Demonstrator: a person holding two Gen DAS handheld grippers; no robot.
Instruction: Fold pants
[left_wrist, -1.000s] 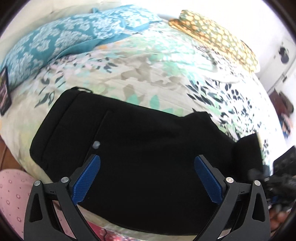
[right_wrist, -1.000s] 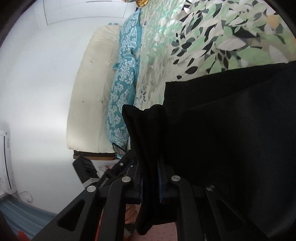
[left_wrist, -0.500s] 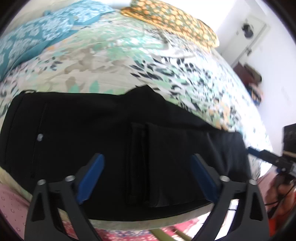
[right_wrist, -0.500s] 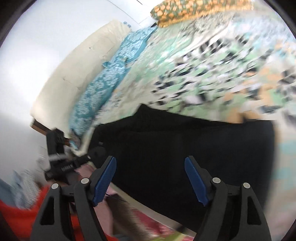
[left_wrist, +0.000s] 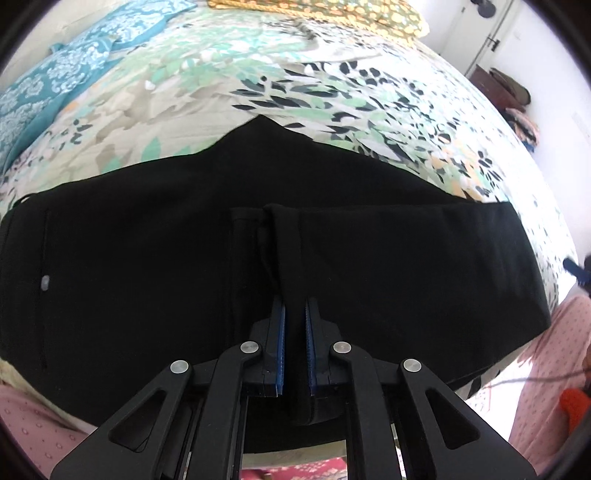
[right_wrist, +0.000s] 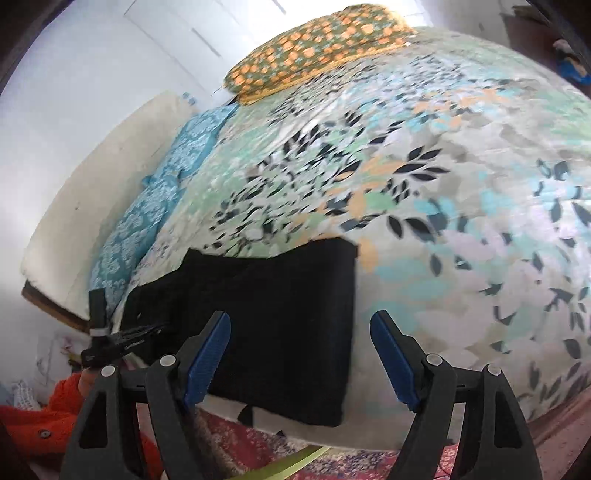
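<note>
Black pants (left_wrist: 147, 258) lie flat across the near edge of a bed, waistband at the left, legs folded back over themselves from the right. My left gripper (left_wrist: 294, 314) is shut on the hem end of the folded-back leg (left_wrist: 284, 236) near the middle of the pants. In the right wrist view the pants (right_wrist: 277, 325) lie ahead and left. My right gripper (right_wrist: 299, 354) is open and empty above the right folded end. The left gripper (right_wrist: 122, 343) also shows there at the far left.
The bed has a leaf-print cover (left_wrist: 332, 92). A teal pillow (left_wrist: 55, 74) lies at the far left and an orange-flowered pillow (right_wrist: 314, 66) at the far end. A pink sheet (left_wrist: 546, 369) and a red patterned rug (right_wrist: 332, 458) lie below the bed edge.
My right gripper let go of the pants hem, opened and drew back to the right. My left gripper moved in and shut on the hem end of the folded leg.
</note>
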